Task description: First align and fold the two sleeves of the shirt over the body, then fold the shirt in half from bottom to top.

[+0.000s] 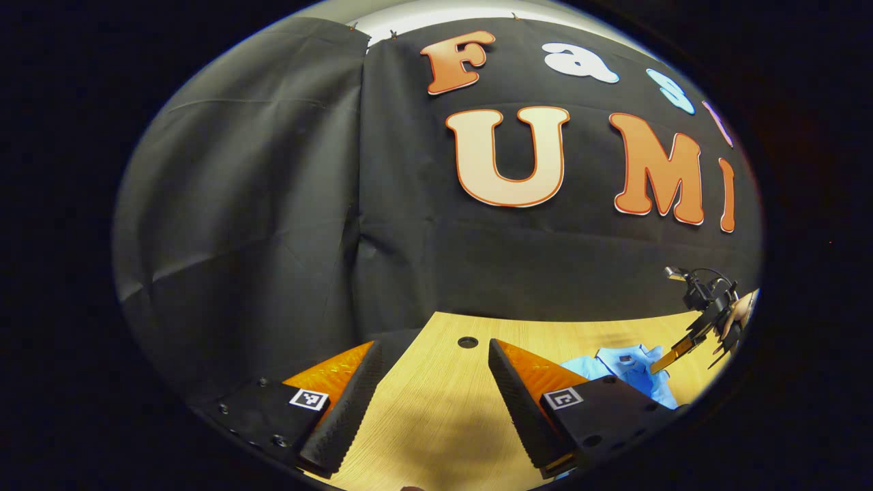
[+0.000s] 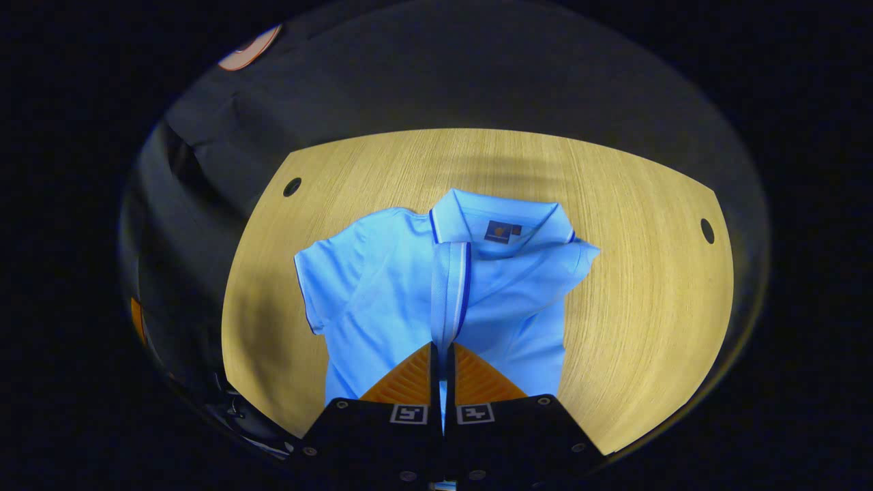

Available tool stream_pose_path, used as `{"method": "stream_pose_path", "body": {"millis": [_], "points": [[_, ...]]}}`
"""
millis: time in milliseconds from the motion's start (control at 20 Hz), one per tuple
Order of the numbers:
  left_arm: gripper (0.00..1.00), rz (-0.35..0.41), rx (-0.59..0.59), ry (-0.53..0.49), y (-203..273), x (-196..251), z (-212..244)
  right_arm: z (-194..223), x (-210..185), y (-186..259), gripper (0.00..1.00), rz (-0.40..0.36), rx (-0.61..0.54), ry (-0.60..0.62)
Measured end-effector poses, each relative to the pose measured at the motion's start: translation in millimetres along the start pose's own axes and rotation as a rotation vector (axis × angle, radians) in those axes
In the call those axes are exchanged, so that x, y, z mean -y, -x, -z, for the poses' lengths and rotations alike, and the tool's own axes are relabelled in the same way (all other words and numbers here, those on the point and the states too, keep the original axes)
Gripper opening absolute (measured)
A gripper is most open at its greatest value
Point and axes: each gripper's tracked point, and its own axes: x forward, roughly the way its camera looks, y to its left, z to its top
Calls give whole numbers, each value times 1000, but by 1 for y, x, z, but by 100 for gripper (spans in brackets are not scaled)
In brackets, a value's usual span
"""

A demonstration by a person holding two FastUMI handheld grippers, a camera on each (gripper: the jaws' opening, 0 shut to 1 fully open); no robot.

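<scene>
Shirt (image 2: 389,286) light blue, flat on wooden worktop (image 2: 648,293), collar at far end, left sleeve (image 2: 324,279) spread out, right sleeve (image 2: 545,266) folded over body. Left gripper (image 1: 433,389) fingers wide apart above bare worktop, holding nothing. Right gripper (image 2: 442,368) fingers nearly closed, seemingly pinching thin fold of shirt fabric near placket; contact partly hidden.

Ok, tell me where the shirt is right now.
In the right gripper view the shirt lies on the table, collar toward the booth wall, between two round holes, with the right gripper closed over its placket.
</scene>
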Motion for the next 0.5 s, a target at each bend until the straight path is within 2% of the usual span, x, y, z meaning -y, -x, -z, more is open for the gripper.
{"method": "stream_pose_path", "body": {"millis": [200,300,500], "points": [[98,12,-24,1,-8,3,11,2,-16,-14,2,-9,-2,-12],[99,22,-30,-7,-9,9,14,3,-26,-17,5,-40,2,-5],[98,53,-28,-28,-20,35,8,0,-50,-9,25,-132,20,-28]]}}
